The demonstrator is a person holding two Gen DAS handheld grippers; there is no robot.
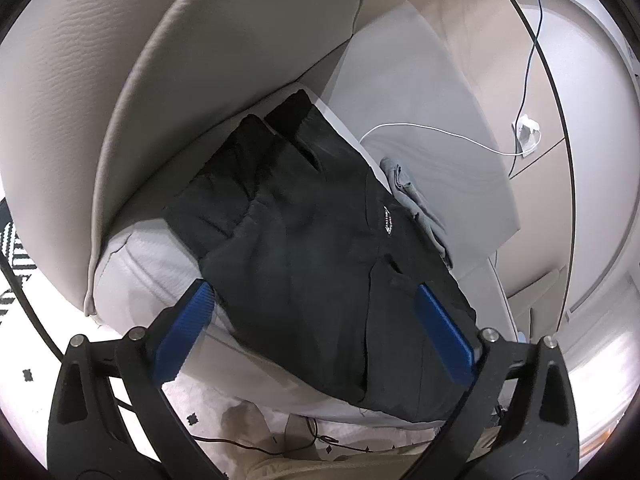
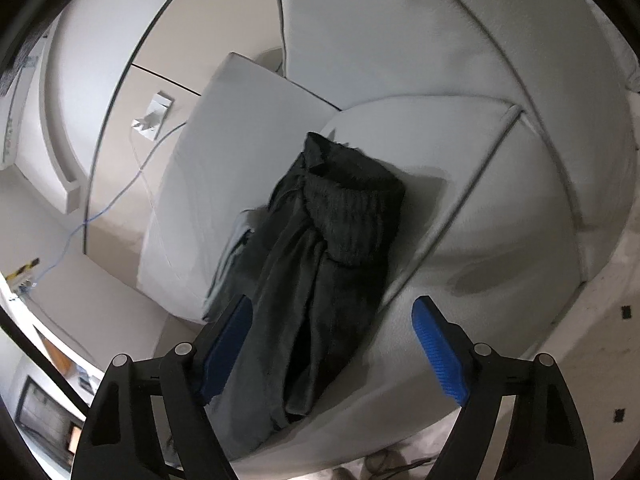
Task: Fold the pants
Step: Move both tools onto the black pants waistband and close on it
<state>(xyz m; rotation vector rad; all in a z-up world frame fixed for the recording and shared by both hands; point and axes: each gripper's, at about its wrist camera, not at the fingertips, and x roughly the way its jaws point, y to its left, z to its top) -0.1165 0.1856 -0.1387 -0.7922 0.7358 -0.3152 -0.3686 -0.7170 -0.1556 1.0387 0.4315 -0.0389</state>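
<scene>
Black pants (image 1: 304,240) lie lengthwise on the pale sofa seat (image 1: 152,264), with a small white logo (image 1: 386,220) on one side and two dark leg ends at the far end. My left gripper (image 1: 314,290) hovers open over the near end, its blue pads (image 1: 188,332) spread to either side of the cloth. In the right wrist view the same pants (image 2: 320,280) run away from me to a ribbed band (image 2: 352,200). My right gripper (image 2: 332,304) stands open astride the near part. Its left pad is at the fabric's edge, its right pad (image 2: 440,352) off the cloth.
A folded grey cloth (image 1: 416,204) lies beside the pants against the sofa's armrest (image 1: 420,120). A white cable (image 1: 432,130) runs over the armrest to a wall socket (image 1: 526,132). The back cushion (image 1: 240,40) rises behind. A patterned rug (image 1: 12,248) covers the floor at left.
</scene>
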